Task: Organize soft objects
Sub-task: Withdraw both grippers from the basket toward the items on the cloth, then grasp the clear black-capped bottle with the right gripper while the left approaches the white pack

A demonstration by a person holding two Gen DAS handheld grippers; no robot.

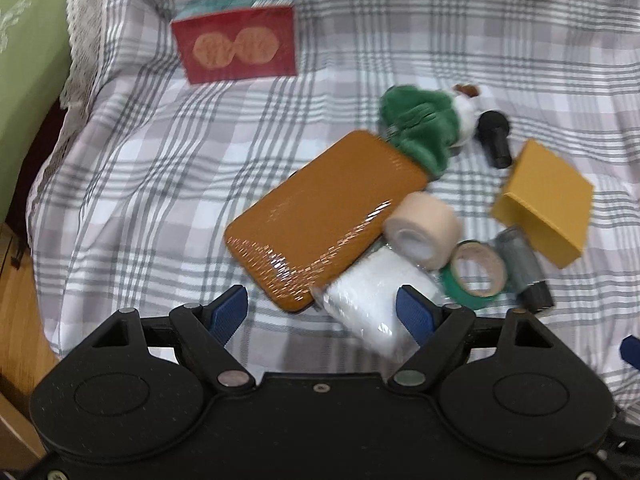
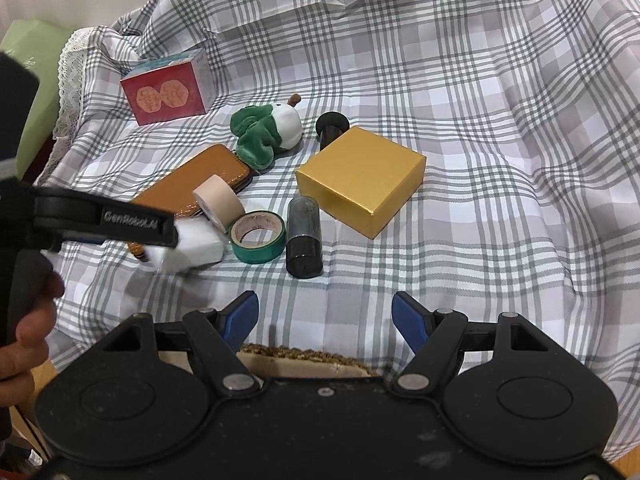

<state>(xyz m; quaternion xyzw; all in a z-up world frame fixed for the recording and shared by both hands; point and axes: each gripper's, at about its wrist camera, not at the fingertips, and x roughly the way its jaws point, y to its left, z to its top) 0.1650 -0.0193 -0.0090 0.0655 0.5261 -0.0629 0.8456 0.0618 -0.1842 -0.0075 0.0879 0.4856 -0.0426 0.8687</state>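
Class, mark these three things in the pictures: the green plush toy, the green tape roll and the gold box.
green plush toy (image 2: 256,136): right wrist view, on its green body.
green tape roll (image 2: 258,254): right wrist view, on its outer band.
gold box (image 2: 360,164): right wrist view, on its top face.

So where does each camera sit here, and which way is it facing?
Left wrist: on the left gripper, angled down at the checked cloth; open blue fingers straddle the white pack.
Right wrist: on the right gripper, open, further back; shows the left gripper and a hand.
Shared: orange case, plush, green tape, yellow box, red box.
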